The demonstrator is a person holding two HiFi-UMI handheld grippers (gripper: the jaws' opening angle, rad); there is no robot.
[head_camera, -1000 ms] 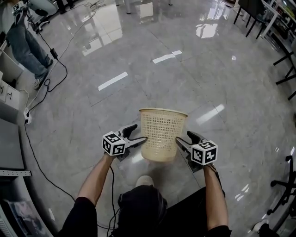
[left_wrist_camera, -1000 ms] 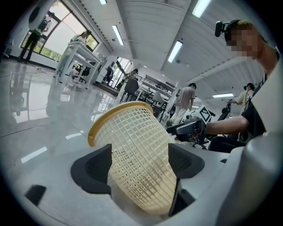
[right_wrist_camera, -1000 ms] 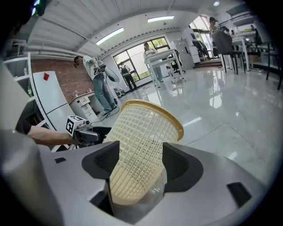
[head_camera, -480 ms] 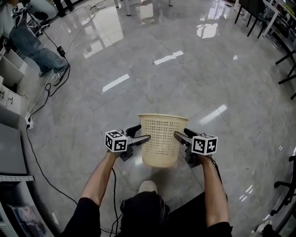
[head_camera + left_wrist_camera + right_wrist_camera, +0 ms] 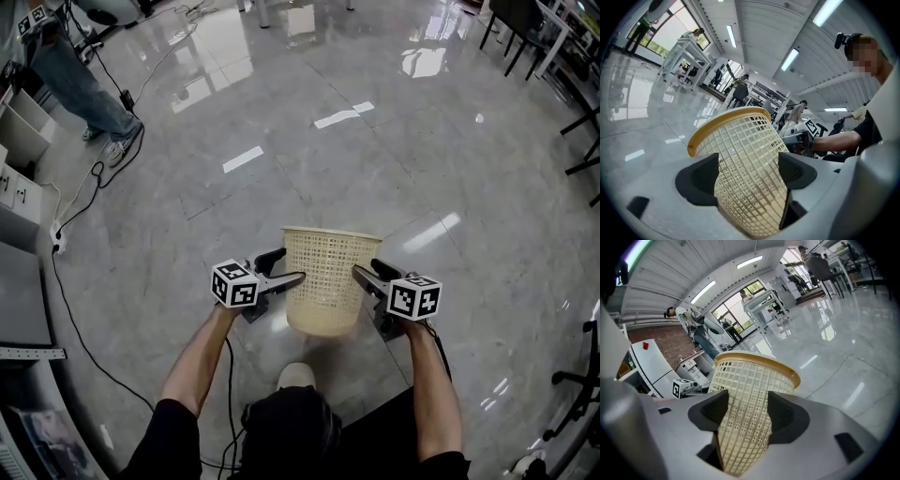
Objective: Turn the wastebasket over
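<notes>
The wastebasket (image 5: 330,277) is cream plastic mesh with a yellowish rim. It stands upright, mouth up, held just above the glossy floor in front of my feet. My left gripper (image 5: 286,266) bears on its left side and my right gripper (image 5: 369,271) on its right side. In the left gripper view the wastebasket (image 5: 740,173) fills the gap of the left gripper (image 5: 749,174), mesh wedged between both pads. The right gripper view shows the wastebasket (image 5: 745,413) the same way inside the right gripper (image 5: 747,416). The basket's bottom is hidden.
Grey polished floor (image 5: 394,169) spreads all round. A black cable (image 5: 86,192) snakes along the left by white cabinets (image 5: 17,141). A person's legs (image 5: 80,80) stand at the far left. Black chair and table legs (image 5: 581,122) line the right edge. My shoe (image 5: 298,373) is under the basket.
The basket has drifted slightly toward me, still upright between both grippers. The person at the far left has walked on.
</notes>
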